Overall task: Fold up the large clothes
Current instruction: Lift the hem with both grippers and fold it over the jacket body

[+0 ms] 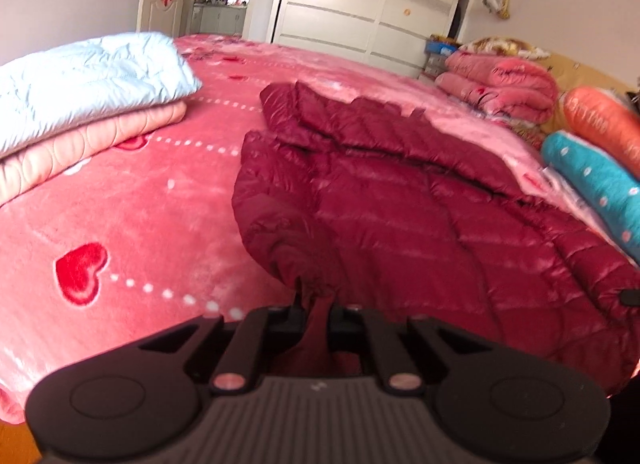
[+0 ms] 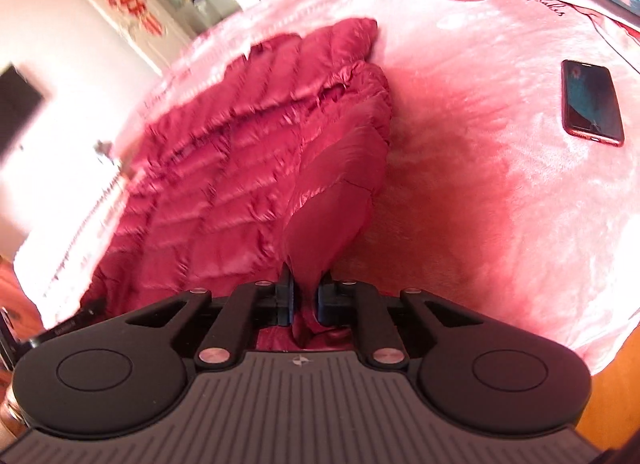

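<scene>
Bed (image 1: pixel 120 224) under a pink heart-print blanket. Across it, spread out, a dark red quilted jacket (image 1: pixel 400 204). Left gripper (image 1: pixel 312 304) clenched on the jacket's near edge, right gripper (image 2: pixel 306 292) likewise pinching a fold. Folded clothes (image 1: pixel 80 104) stacked far left; a phone (image 2: pixel 592 102) lying apart.

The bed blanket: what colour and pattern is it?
Pink blanket with red hearts, clearest in the left wrist view.

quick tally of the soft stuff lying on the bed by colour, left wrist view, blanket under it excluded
Dark red: 1, the puffer jacket
Light blue: 1, folded quilted piece
Peach: 1, folded piece under it
Pink: 1, folded quilt stack
Orange: 1, roll
Teal dotted: 1, roll
Total: 6
</scene>
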Tool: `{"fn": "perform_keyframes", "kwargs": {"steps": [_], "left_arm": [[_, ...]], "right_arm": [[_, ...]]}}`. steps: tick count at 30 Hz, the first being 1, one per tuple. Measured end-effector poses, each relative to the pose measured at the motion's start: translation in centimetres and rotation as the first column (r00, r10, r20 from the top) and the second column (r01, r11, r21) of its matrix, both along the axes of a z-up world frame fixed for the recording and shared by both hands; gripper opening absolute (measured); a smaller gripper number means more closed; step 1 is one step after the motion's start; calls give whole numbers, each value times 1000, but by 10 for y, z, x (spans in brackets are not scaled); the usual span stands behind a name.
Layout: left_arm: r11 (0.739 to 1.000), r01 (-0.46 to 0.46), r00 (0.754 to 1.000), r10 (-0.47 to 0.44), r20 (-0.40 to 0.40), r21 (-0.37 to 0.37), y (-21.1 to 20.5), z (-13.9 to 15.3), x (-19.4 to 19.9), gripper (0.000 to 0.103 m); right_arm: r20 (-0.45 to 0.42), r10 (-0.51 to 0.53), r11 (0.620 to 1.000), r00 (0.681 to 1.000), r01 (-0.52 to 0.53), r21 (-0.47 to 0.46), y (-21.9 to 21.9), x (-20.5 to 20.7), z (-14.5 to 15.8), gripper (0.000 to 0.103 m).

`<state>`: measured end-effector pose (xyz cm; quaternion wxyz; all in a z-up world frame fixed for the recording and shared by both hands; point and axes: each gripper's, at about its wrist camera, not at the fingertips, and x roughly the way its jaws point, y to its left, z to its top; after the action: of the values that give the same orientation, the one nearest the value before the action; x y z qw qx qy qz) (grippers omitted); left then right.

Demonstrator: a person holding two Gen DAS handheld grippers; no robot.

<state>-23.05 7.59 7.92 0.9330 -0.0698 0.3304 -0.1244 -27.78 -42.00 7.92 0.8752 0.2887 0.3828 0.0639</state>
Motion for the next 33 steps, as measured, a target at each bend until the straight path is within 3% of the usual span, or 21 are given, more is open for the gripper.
{"fn": "perform_keyframes", "kwargs": {"steps": [11,17,19,21,25,29,33], "left_arm": [[984,85,994,-74,75,-155,18,54,-42,2],[957,100,993,-78,90,-272,39,87,-73,2],[934,81,995,-58,77,-347,48,92,-70,2],[913,49,997,-22,71,-405,55,96,-62,2],[894,-20,996,59,74,-448,63,100,-28,2],[880,-79,988,132,81,-469,65,102,22,2],[881,-155,977,203,60,-447,65,96,78,3]], "right_arm": [[78,-10,979,997,-6,202,-10,-34,17,10],[73,17,940,997,-41,337,-13,-48,28,10],[74,4,913,997,-34,408,-21,-47,28,10],[78,-24,879,997,-16,477,-27,-35,29,10],[116,-89,832,989,10,555,-43,10,32,10],[152,-187,797,970,60,602,-67,64,33,10],[147,-288,724,946,114,681,-85,120,19,11]]}}
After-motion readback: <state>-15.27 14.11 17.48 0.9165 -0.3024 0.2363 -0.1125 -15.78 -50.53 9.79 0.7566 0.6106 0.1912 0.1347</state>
